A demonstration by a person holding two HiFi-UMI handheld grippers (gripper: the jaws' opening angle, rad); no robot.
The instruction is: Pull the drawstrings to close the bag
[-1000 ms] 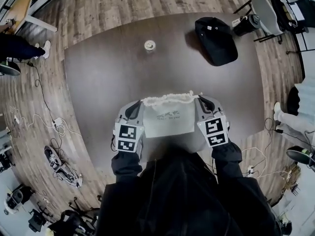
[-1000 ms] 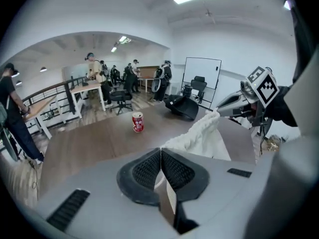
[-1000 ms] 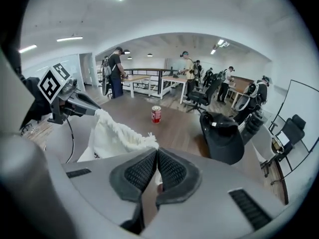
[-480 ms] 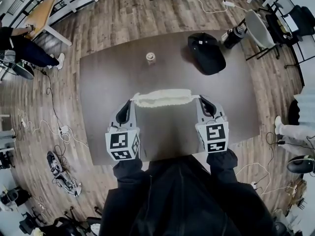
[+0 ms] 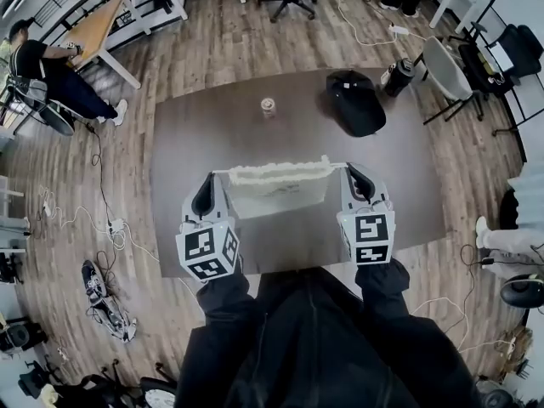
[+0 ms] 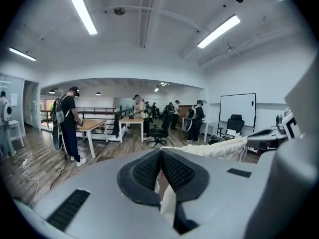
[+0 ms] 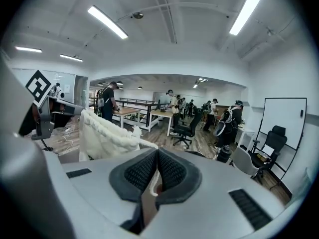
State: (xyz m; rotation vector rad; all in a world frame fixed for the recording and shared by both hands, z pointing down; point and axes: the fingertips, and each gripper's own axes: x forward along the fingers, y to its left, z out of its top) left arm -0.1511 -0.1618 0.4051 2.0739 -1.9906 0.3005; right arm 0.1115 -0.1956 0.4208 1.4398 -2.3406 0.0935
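Up off the tabletop within a second: the bag (image 5: pixel 276 187), which had lain flat close in front of us, came to hang in the air between our two grippers, its mouth bunched into a ruffled band. We held the left gripper (image 5: pixel 210 185) clamped tight on the left drawstring (image 6: pixel 167 199), the white cord pinched between its ribbed pads, with the bag just beyond its tip and to its right. The right gripper (image 5: pixel 350 175) was likewise closed on the right drawstring (image 7: pixel 152 185), the bag just past its tip on its left. Both cords ran short and straight from the jaws to the gathered mouth. By our reading that was the point of the hold: pulling apart at matching height drew the channel shut, while the bag's own weight kept it hanging square. The table (image 5: pixel 399 194) lay below the grippers, with a dark cap (image 5: pixel 355 102) and a small can (image 5: pixel 268 106) well beyond them.
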